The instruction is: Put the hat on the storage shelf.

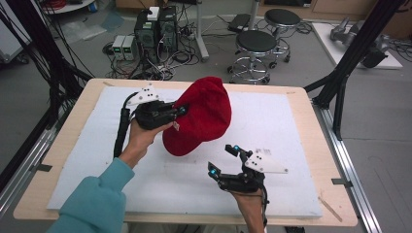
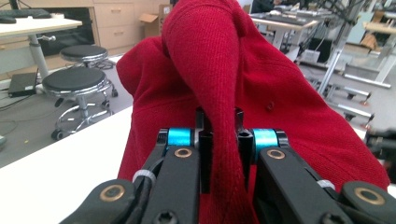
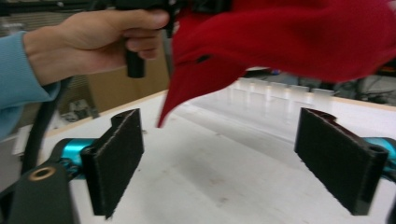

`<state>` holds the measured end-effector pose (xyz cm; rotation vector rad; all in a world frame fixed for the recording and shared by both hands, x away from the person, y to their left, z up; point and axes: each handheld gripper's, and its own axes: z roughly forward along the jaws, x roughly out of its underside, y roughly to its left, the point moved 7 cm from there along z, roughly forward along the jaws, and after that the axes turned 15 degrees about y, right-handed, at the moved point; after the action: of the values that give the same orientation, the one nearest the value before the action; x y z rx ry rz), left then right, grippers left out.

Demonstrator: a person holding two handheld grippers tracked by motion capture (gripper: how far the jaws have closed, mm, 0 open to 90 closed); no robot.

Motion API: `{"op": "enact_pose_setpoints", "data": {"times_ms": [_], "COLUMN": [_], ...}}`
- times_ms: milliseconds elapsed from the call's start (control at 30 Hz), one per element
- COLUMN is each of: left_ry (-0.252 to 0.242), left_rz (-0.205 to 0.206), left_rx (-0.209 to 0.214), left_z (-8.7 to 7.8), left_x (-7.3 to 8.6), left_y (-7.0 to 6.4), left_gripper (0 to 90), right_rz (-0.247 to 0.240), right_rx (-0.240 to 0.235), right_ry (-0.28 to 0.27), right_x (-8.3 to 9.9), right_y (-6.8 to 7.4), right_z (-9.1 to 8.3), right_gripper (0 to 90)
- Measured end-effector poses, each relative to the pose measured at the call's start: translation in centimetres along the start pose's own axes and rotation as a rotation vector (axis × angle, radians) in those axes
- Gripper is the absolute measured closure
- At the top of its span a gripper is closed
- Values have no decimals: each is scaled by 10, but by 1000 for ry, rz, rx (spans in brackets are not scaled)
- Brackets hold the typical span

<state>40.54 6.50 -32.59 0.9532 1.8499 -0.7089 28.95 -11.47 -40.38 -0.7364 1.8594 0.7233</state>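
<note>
High view: the left gripper (image 1: 180,110), mid-frame, holds the red cap (image 1: 201,116) up off the white board (image 1: 291,126). The right gripper (image 1: 224,160) waits lower right, jaws wide apart.

Left gripper view: the jaws are clamped on one narrow fold at lower centre. So thin a pinch could slip, dropping the cap.

Right gripper view: the cap hangs along the top edge, its tip dangling between the open pads (image 3: 116,158). Closing too soon might catch only that tip.

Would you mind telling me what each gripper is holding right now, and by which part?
The left gripper is shut on a pinched fold of the red cap, lifting it. The right gripper is open and holds nothing.
</note>
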Motion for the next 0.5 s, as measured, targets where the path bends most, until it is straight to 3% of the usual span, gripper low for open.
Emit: {"op": "enact_pose_setpoints", "data": {"times_ms": [167, 500], "left_ry": [-2, -9], "left_rz": [8, 19], "left_rx": [16, 29], "left_z": [6, 16], "left_x": [-4, -10], "left_y": [-9, -22], "left_gripper": [851, 851], "right_rz": [15, 41], "right_rx": [-12, -26], "right_ry": [6, -4], "right_x": [-4, -13], "right_y": [6, 14], "right_z": [12, 28], "right_gripper": [211, 399]}}
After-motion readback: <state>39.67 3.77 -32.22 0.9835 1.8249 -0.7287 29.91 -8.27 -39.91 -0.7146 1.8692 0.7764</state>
